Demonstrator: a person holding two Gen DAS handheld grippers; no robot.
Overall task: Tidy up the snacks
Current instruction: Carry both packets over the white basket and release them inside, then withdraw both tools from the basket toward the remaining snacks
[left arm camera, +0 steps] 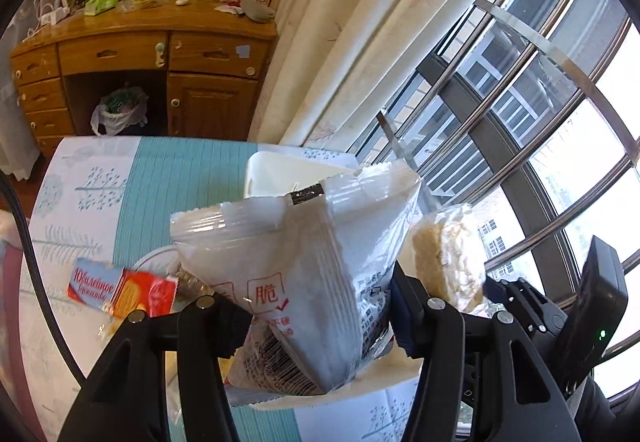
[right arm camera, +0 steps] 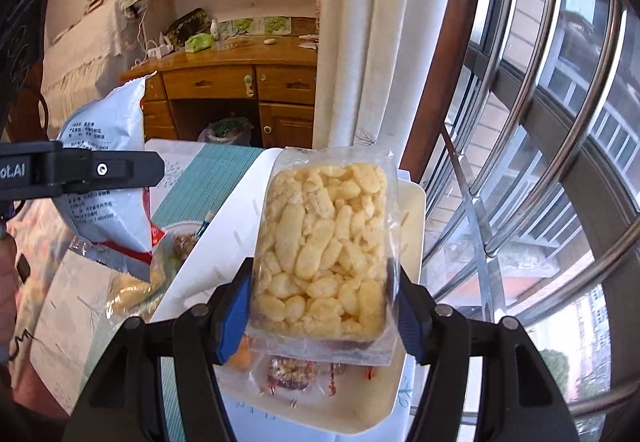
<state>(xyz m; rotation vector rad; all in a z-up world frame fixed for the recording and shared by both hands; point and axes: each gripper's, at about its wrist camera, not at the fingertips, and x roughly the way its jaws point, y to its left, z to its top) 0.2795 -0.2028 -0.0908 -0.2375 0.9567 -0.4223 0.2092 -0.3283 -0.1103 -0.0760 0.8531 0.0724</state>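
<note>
Our left gripper (left arm camera: 320,326) is clamped on a white snack bag (left arm camera: 296,282), and our right gripper (right arm camera: 320,318) pinches a clear pack of puffed rice (right arm camera: 324,250). Both packs hang above the white tray (right arm camera: 412,210), where small wrapped snacks (right arm camera: 288,372) already lie. A red biscuit box (left arm camera: 120,292) sits on the tablecloth (left arm camera: 180,178) beside the tray. We see two risks — slick film sliding from the pads, or the packs knocking together and one landing off the tray.
</note>
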